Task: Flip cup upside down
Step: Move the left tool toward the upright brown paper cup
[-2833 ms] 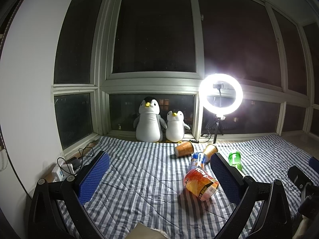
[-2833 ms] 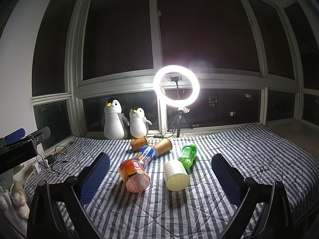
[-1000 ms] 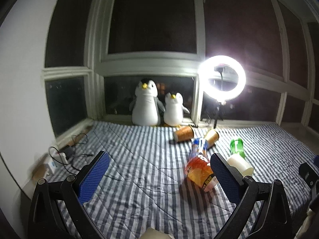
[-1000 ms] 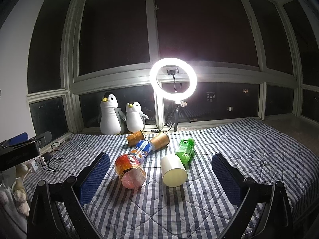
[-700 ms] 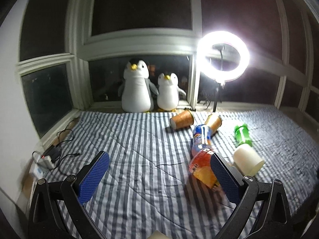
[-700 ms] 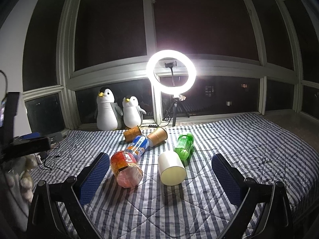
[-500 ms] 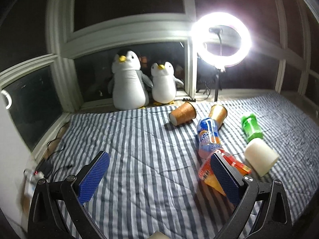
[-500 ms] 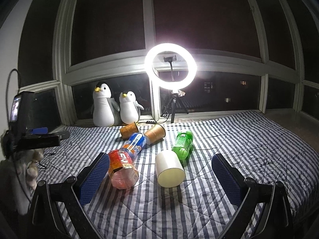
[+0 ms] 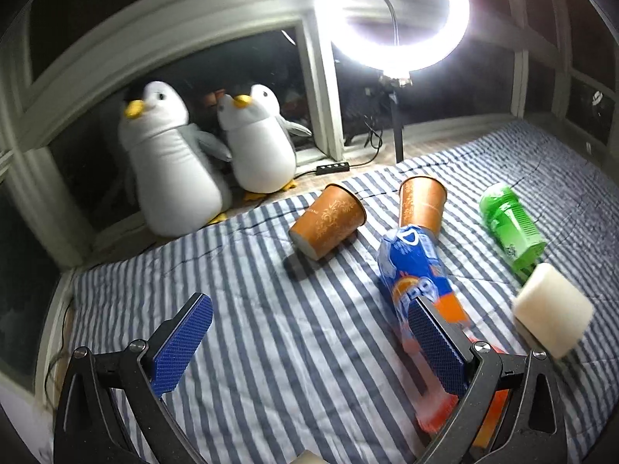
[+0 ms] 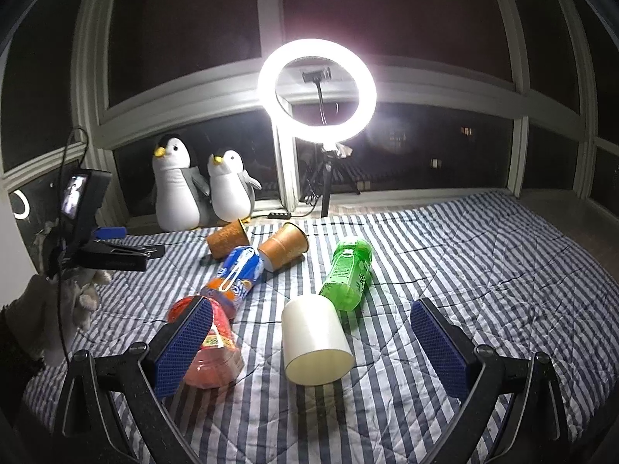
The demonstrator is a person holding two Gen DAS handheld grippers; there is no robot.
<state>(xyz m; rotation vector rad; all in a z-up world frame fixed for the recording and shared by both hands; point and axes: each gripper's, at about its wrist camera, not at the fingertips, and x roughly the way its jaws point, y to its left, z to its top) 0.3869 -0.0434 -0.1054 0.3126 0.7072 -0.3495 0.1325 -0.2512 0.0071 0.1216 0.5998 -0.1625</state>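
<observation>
Which cup is meant is not settled: three lie on their sides on the striped quilt (image 10: 483,270). The left gripper (image 9: 309,344) points toward the left brown cup (image 9: 328,221), so that looks the likeliest target, but this is a guess.

Risks, as I judge them: the cup is thin paper and lying down, so a hard squeeze could crush its wall, and a nudge from one finger could roll it off toward the penguins (image 9: 201,158). The quilt is soft and wrinkled, so a cup set mouth-down may tip. The blue bottle (image 9: 416,270) lies right along the left gripper's 3 o'clock finger; a sideways sweep could knock it into the second brown cup (image 9: 421,203), which touches its far end.

The left gripper's jaws stand wide apart, empty. The left brown cup lies at its 12 o'clock, well ahead, mouth toward 1 o'clock, base toward the camera.

The right gripper (image 10: 309,348) is also spread wide and holds nothing. The white cup (image 10: 315,338) lies between its fingers, just ahead, its open mouth facing the camera, with the green bottle (image 10: 348,270) touching or nearly touching its far end and a red bottle (image 10: 211,342) by the 9 o'clock finger.
</observation>
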